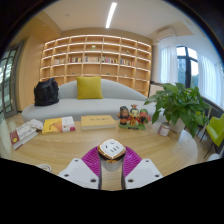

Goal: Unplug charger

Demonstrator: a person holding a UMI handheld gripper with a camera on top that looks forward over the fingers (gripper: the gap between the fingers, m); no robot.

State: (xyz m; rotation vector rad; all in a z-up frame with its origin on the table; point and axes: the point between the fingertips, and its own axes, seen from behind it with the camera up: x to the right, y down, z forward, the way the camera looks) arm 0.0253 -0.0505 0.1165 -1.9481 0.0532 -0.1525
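Note:
A small white charger block [112, 149] with an orange rim sits between the tips of my gripper [112, 155]. Both magenta pads [93, 160] press against its sides and it is held above the wooden table [60, 150]. No cable or socket shows near it. The white finger bodies [80, 174] show below the pads.
Books [60, 125] and a yellow box [98, 121] lie on the table ahead. Small figurines [131, 116] and a potted plant [180, 105] stand to the right. A grey sofa [85, 100] with a yellow cushion, a black bag [46, 92] and shelves [95, 60] are beyond.

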